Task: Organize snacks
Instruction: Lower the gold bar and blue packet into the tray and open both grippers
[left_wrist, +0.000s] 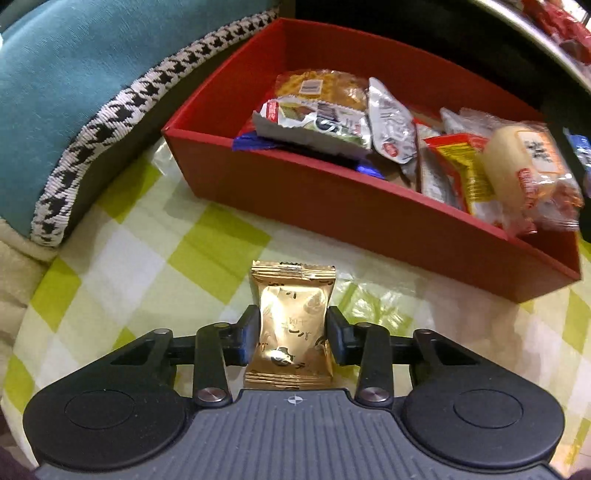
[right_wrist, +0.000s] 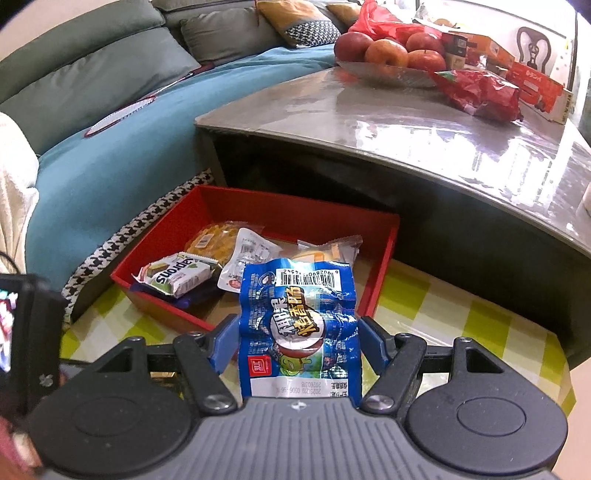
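My left gripper is shut on a gold foil snack packet and holds it over the green checked cloth, just short of the red box. The red box holds several wrapped snacks, among them a green-and-white wafer pack and a round yellow cake. My right gripper is shut on a blue snack packet and holds it above the near edge of the red box.
A teal sofa cushion with houndstooth trim lies left of the box. A grey coffee table stands behind it, with a bowl of apples, a red bag and cartons. The checked cloth extends right of the box.
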